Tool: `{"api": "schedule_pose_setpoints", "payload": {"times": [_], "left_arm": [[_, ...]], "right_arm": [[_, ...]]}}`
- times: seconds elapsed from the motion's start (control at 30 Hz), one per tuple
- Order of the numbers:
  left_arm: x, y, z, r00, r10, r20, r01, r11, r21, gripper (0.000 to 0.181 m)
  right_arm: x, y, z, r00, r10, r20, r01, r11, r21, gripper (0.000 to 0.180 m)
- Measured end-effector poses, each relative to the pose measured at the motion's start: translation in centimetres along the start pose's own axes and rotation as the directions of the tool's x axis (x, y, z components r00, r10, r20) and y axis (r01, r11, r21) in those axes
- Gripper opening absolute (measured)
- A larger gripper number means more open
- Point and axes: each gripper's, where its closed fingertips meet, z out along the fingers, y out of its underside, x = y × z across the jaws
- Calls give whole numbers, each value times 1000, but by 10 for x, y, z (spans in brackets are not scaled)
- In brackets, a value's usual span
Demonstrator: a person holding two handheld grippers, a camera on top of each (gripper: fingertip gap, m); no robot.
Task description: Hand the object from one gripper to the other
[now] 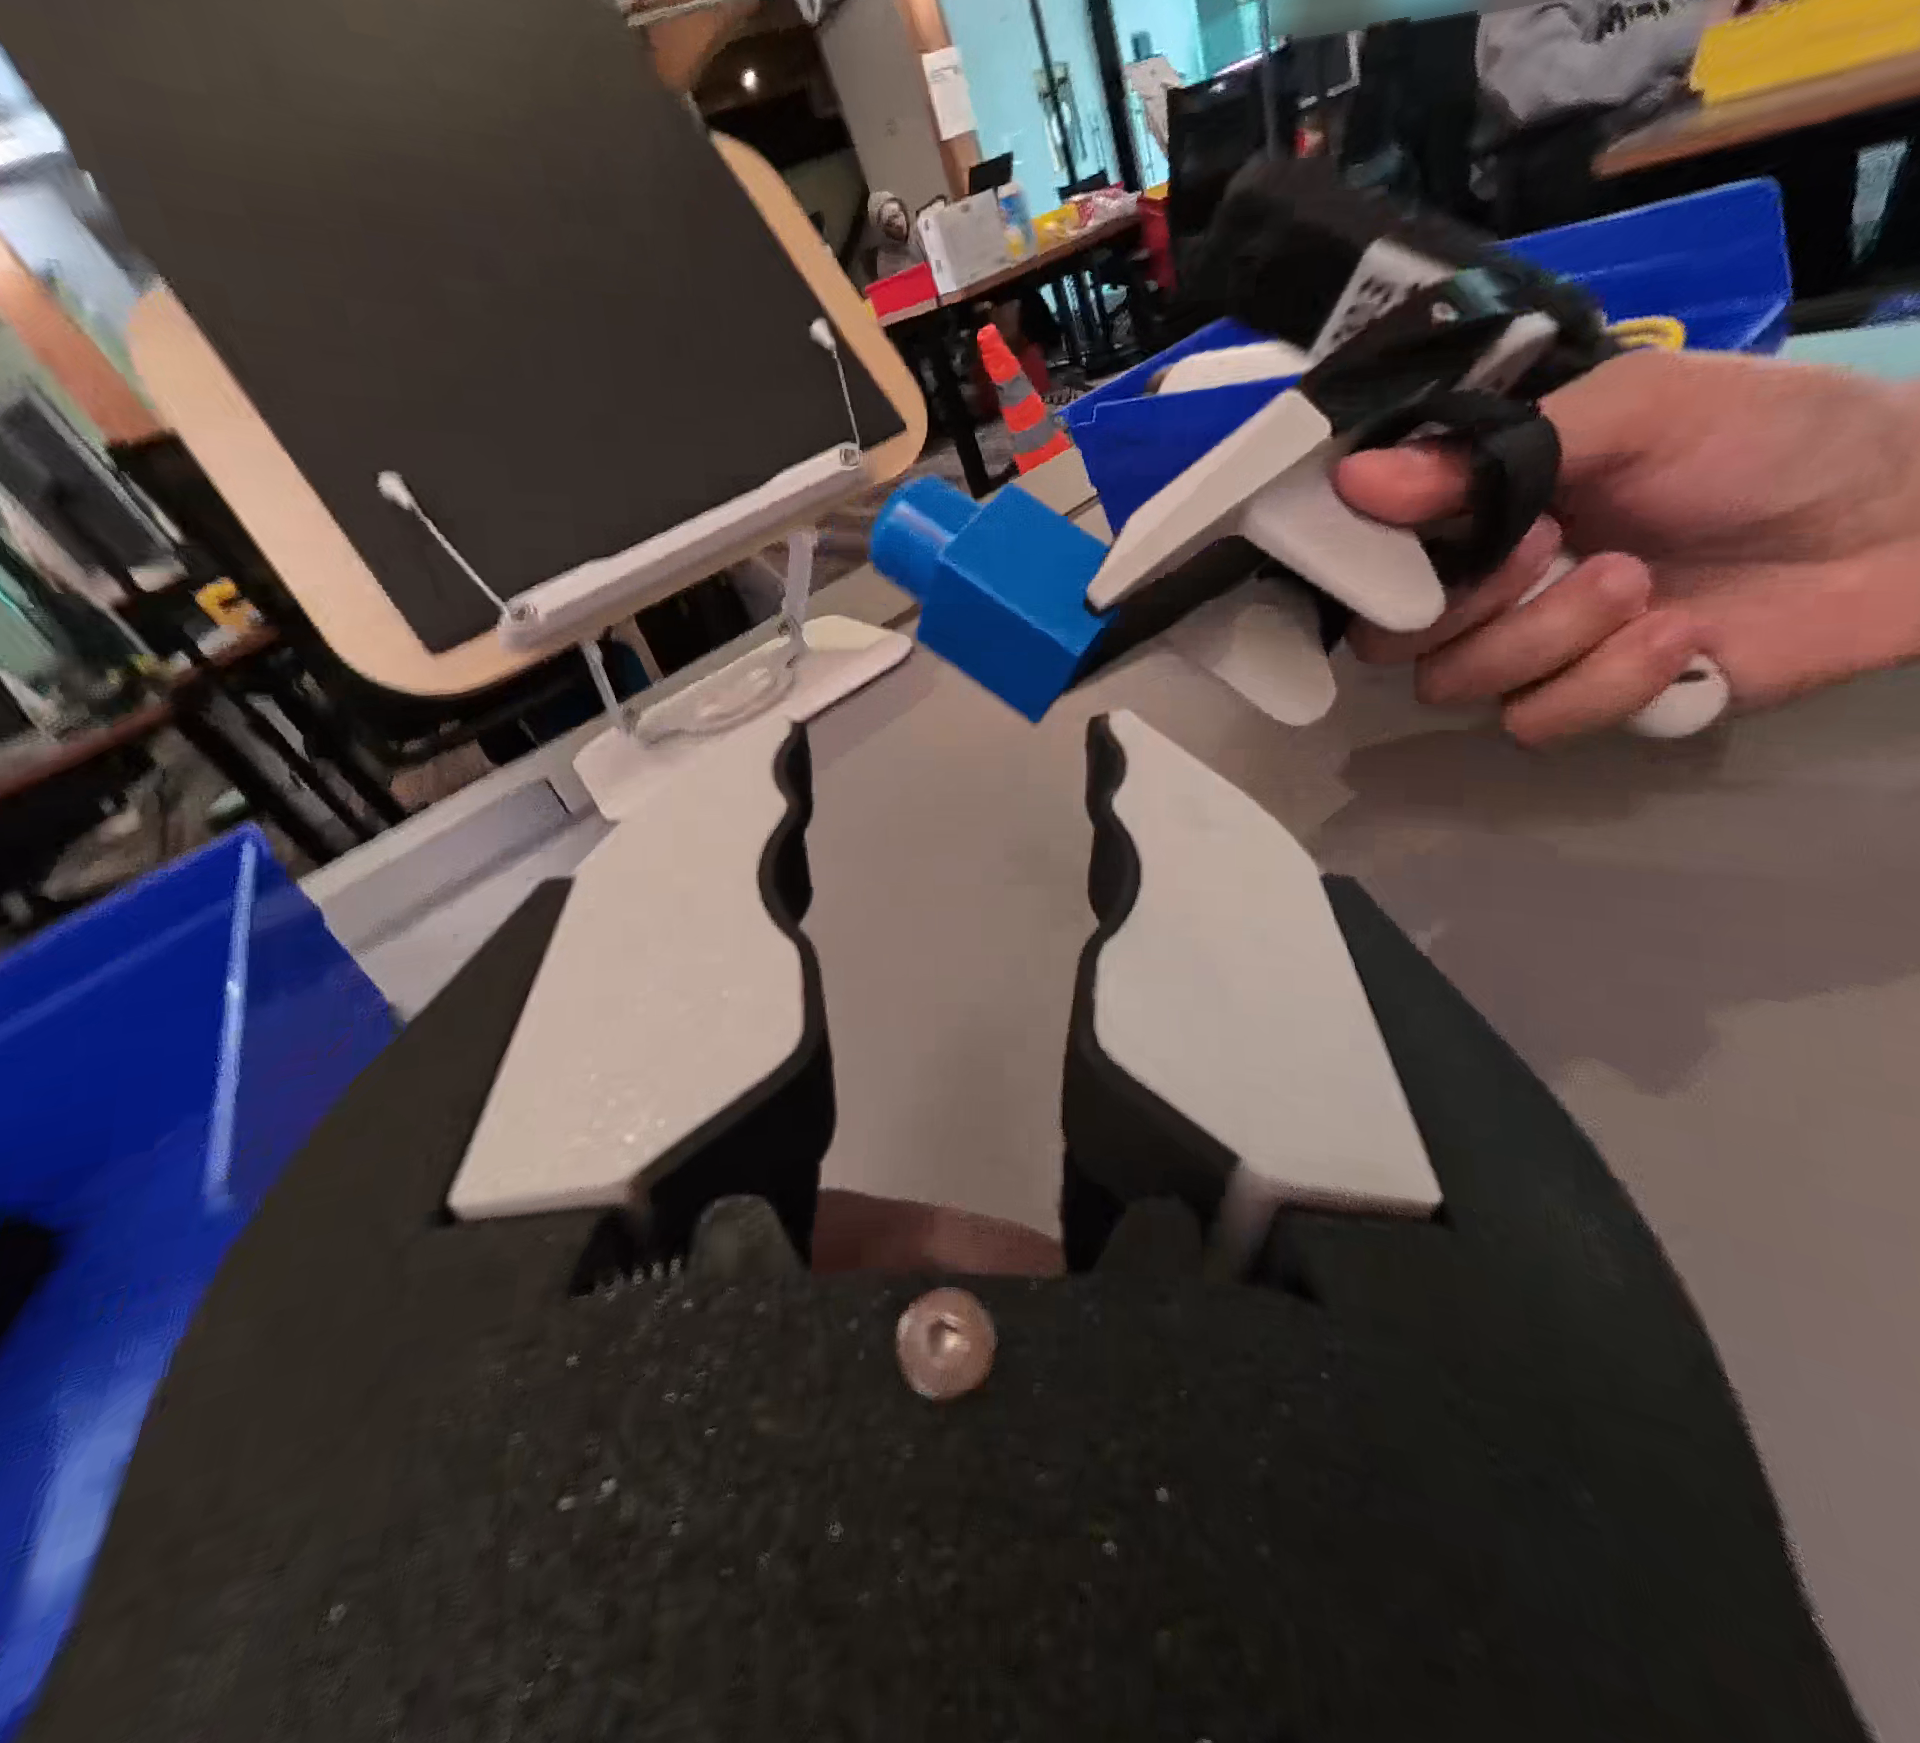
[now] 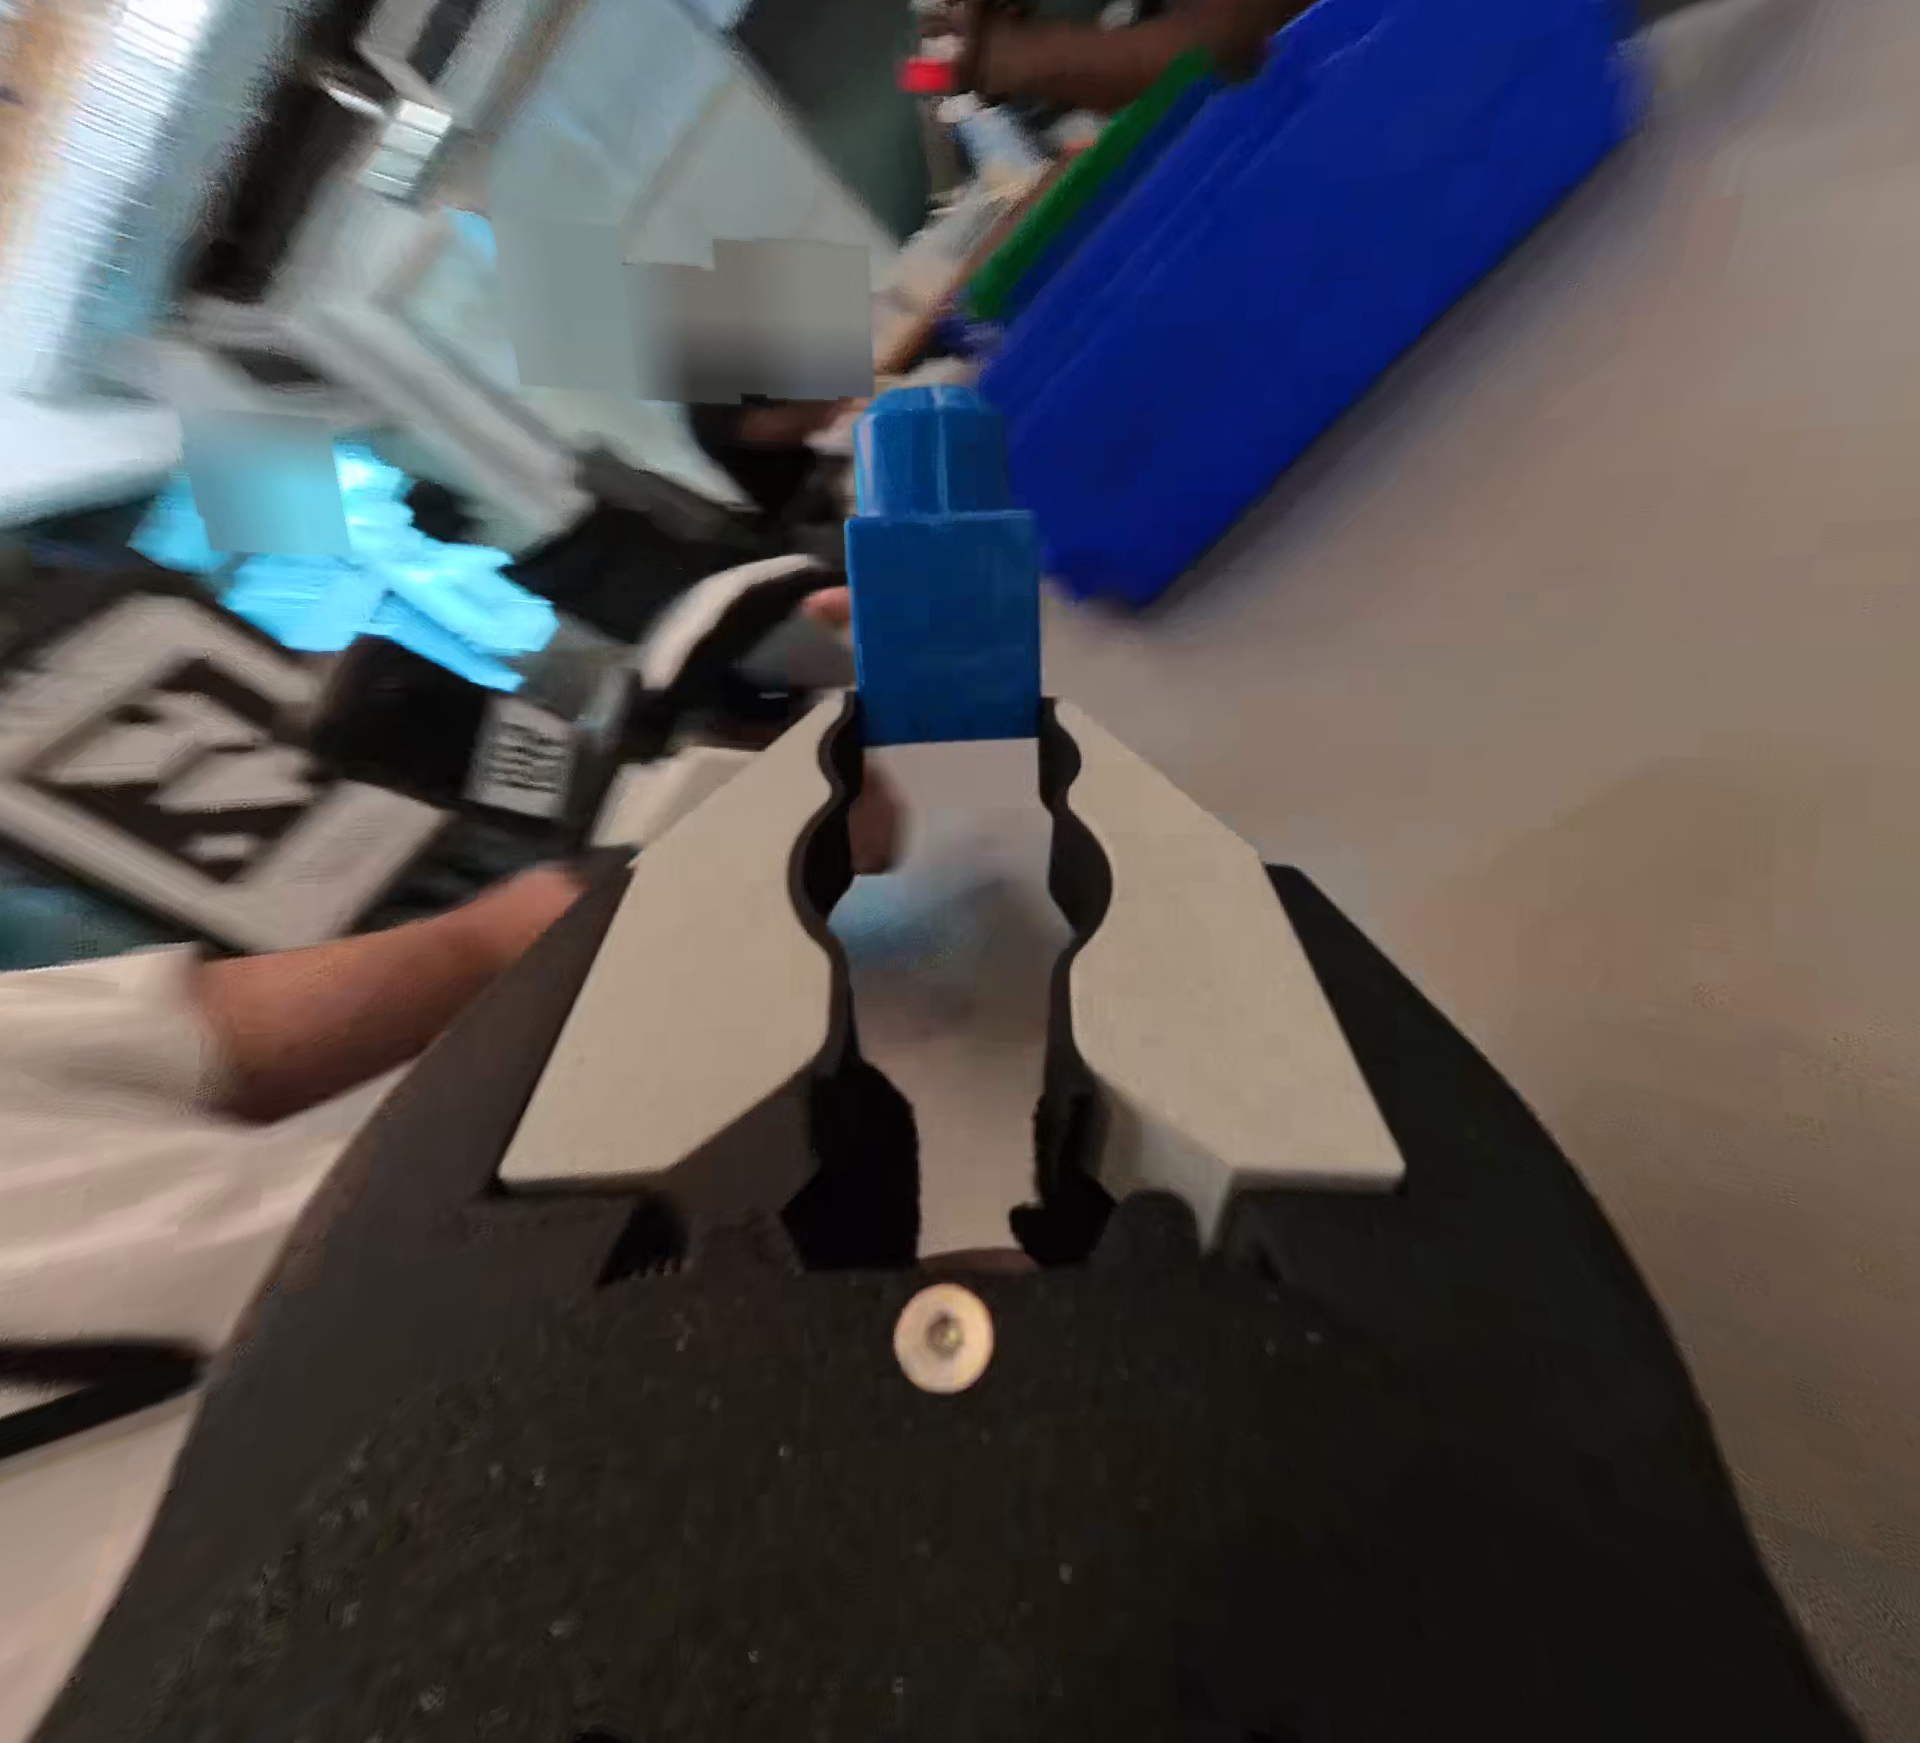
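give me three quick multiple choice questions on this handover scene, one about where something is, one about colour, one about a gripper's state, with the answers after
1. Where is the block?
A. lying on the table
B. between the right gripper's fingertips
C. inside a blue bin

2. What colour is the block?
A. red
B. yellow
C. blue

3. What state is the left gripper in?
A. open and empty
B. shut on the block
C. shut with nothing in it

Answers:
1. B, the right gripper pinches the block's base at its fingertips, clear above the grey table.
2. C, both views show a blue body with a round blue stud.
3. A, a wide gap shows between its fingers, with only table visible through it; the block sits beyond its tips.
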Motion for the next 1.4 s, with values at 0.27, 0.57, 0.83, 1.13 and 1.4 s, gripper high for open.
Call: {"api": "schedule_pose_setpoints", "payload": {"times": [0.27, 0.57, 0.83, 1.13, 1.4], "left_arm": [[9, 8, 2, 749, -600, -282, 572, 800, -181, 52], [8, -2, -10, 671, -612, -419, 621, 772, -133, 46], [13, 4, -8, 645, -618, -449, 609, 771, -187, 37], [-28, 51, -3, 959, 283, -25, -279, 922, -268, 37], [-20, 52, 2, 773, 633, 25, -586, 729, -354, 37]], "right_arm": [[-13, 14, 3, 885, -453, -108, 440, 890, -124, 33], [-42, 37, 41, 952, -290, 102, 301, 946, -117, 33], [-39, 42, 42, 947, -311, 83, 319, 940, -118, 35], [-6, 20, 22, 959, -257, -121, 250, 966, -68, 63], [-25, 20, 41, 726, -604, -328, 592, 792, -148, 35]]}}
